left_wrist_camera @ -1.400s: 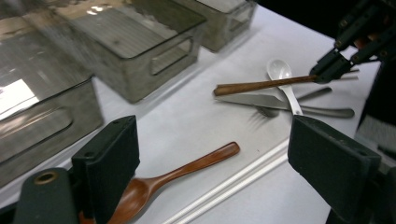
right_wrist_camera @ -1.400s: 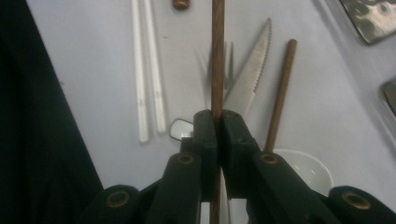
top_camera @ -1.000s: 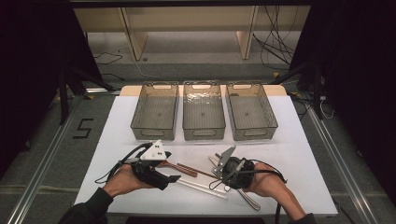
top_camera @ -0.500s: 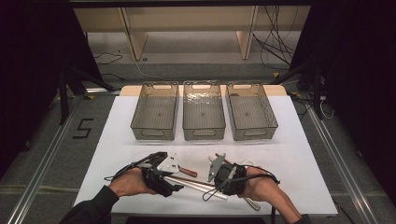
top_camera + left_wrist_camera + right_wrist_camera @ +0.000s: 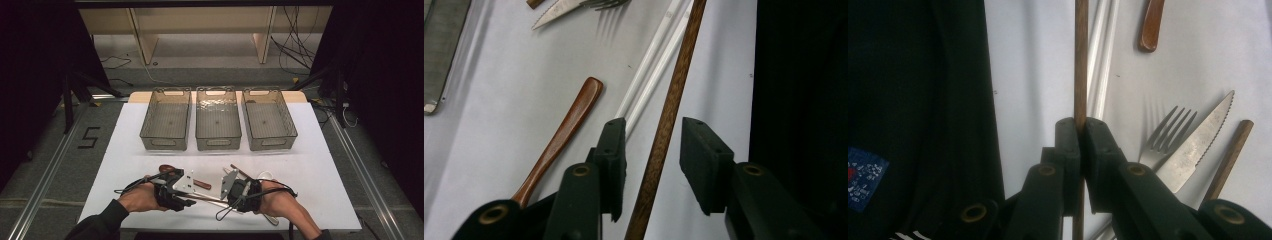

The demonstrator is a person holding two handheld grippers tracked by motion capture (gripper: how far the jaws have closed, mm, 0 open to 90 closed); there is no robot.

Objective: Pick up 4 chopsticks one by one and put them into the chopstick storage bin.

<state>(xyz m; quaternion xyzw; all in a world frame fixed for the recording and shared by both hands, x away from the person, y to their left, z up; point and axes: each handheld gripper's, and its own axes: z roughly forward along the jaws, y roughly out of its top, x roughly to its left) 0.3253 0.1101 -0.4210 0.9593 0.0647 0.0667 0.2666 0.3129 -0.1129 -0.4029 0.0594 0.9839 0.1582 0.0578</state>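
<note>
1. Right claw point(image 5: 1080, 131) is clenched on a dark wooden chopstick point(image 5: 1081, 60). You can see the stick pinched between the two black jaws in the right gripper view, running straight ahead from them.
2. Left claw point(image 5: 651, 150) is released, jaws apart, and that same chopstick passes through the gap between them without touching either pad as far as I can tell. It looks like a handover or a two-point hold being set up, judging only by how the stick is lined up.
3. The chopstick sits low, just over the front strip of the white counter point(image 5: 125, 150), spanning between the two hands.
4. Beside it lies a pair of white chopsticks point(image 5: 651, 60), flat on the counter, with a brown wooden handle point(image 5: 566, 132) just to their side.
5. Near the right claw: a fork point(image 5: 1165, 132) and a serrated knife point(image 5: 1205, 135), lying side by side and touching.
6. Three clear bins point(image 5: 218, 119) stand in a row farther back, well apart from the cutlery. They look like sorting slots.
7. Pose: both forearms come in low from the front edge, the left hand point(image 5: 137, 197) and right hand point(image 5: 277, 200) turned inward so the claws face each other along the stick.
</note>
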